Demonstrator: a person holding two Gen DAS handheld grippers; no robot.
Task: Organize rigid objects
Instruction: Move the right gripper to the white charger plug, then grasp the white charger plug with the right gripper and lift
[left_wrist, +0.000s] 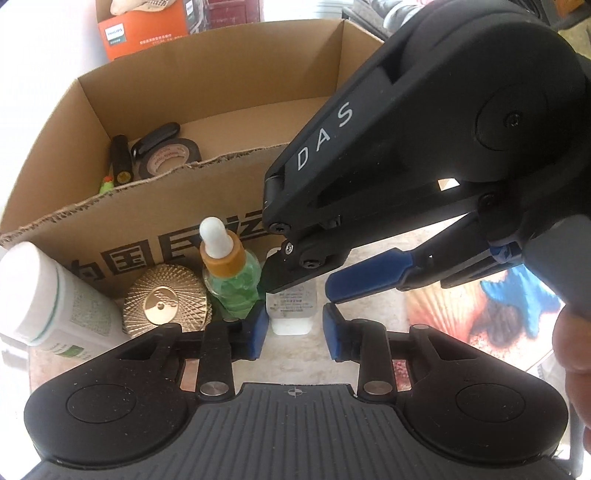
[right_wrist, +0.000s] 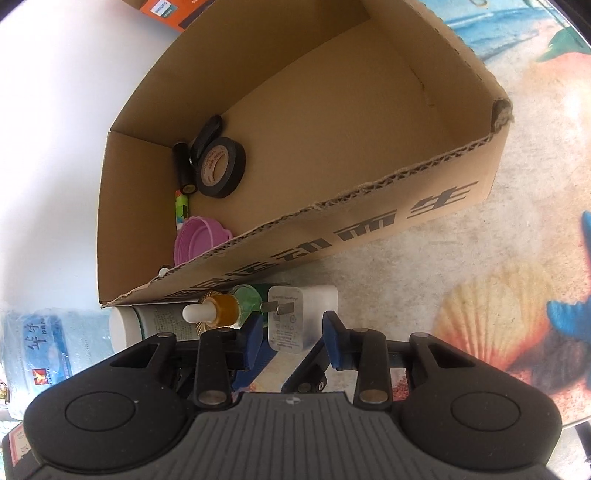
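1. The white charger (right_wrist: 295, 317) stands on the surface (right_wrist: 406, 258) just in front of the cardboard box (right_wrist: 369, 206), its metal prongs pointing left toward the green dropper bottle (right_wrist: 236, 306) and touching its glass. Its long axis runs toward the box wall.
2. The right claw (right_wrist: 291, 339) comes in from above, angled down over the charger; its blue fingers (right_wrist: 334, 339) stand moderately apart on either side of the charger, not pressing it.
3. The left claw (left_wrist: 293, 332) sits low and level, fingers parted to a similar width, with the charger (left_wrist: 291, 310) just beyond its tips; it holds nothing.
4. In the left wrist view the right claw's (left_wrist: 314, 284) black body crosses overhead.
5. Left of the dropper bottle (left_wrist: 229, 273) sit a gold ribbed lid (left_wrist: 166, 299) and a white tub (left_wrist: 44, 295) lying tilted.
6. Inside the box lie black tape (right_wrist: 221, 166), a black cylinder (right_wrist: 183, 170) and a pink cup (right_wrist: 199, 236).
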